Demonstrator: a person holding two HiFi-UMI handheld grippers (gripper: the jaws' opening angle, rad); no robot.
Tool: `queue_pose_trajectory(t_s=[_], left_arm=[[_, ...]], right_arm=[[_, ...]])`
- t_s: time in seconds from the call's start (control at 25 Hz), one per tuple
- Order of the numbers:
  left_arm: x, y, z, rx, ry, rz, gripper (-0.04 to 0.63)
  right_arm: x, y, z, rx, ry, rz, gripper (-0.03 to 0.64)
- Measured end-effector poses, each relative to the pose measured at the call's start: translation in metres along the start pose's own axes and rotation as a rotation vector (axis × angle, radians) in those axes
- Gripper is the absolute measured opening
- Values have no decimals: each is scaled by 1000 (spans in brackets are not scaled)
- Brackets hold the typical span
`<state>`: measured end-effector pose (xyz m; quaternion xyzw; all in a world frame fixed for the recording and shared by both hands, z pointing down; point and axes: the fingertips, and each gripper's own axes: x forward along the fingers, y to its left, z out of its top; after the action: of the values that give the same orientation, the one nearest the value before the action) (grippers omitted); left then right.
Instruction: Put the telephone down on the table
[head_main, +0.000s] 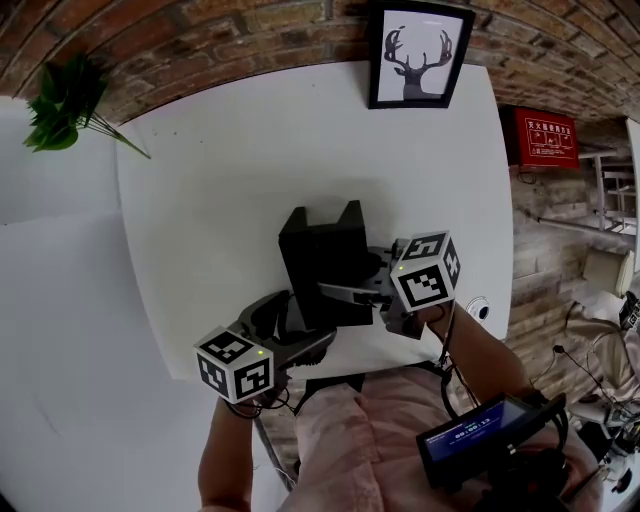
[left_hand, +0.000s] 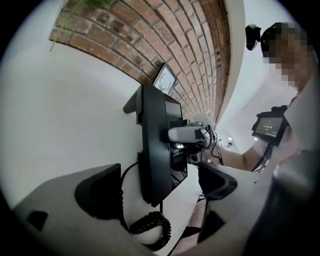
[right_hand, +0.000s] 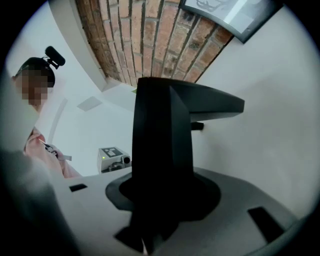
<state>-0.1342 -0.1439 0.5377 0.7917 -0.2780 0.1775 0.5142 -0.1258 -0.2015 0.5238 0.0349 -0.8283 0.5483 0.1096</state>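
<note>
Telephone (head_main: 322, 262) upright near table's (head_main: 220, 200) 6 o'clock edge, long axis 12-to-6, right gripper (right_hand: 165, 192) clamped on it, left gripper's (left_hand: 157, 190) 2 jaws wide apart; coiled cord (left_hand: 150, 230) seen only in left gripper view.

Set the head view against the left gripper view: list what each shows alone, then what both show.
Head view only: the red box on the wall, and the left gripper seen from outside.
Left gripper view only: the coiled cord below the telephone, and that gripper's jaws wide apart, not pressing the telephone.
Both: the right gripper shut on the telephone, the deer picture, the brick wall and the white table.
</note>
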Motion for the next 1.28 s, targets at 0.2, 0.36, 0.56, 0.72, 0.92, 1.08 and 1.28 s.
queue_pose_trajectory(t_s=[0.2,0.36,0.56,0.72,0.92,1.08,1.28], left_arm=[[-17,-6,5,14,-57,25,491],[-27,-12,7,26,-83,32,491],[-33,-18,7,40,-100,33,491],[-37,-19,9,51,-114,34,491],[-39,-26,10,81,-117,43,491],[-42,-30,11,105,-121,48,491],[-44,-38,12,124,-130,44,491]], right_arm=[[1,-2,-1,-5,9,-34,180],[2,-3,-4,-36,44,-97,233],[-1,-10,-16,-87,140,-202,309],[-4,-17,-22,-108,177,-268,312],[-11,-19,-28,-127,233,-319,322],[-21,-23,-35,-151,292,-367,334],[-31,-24,-43,-172,350,-384,331]])
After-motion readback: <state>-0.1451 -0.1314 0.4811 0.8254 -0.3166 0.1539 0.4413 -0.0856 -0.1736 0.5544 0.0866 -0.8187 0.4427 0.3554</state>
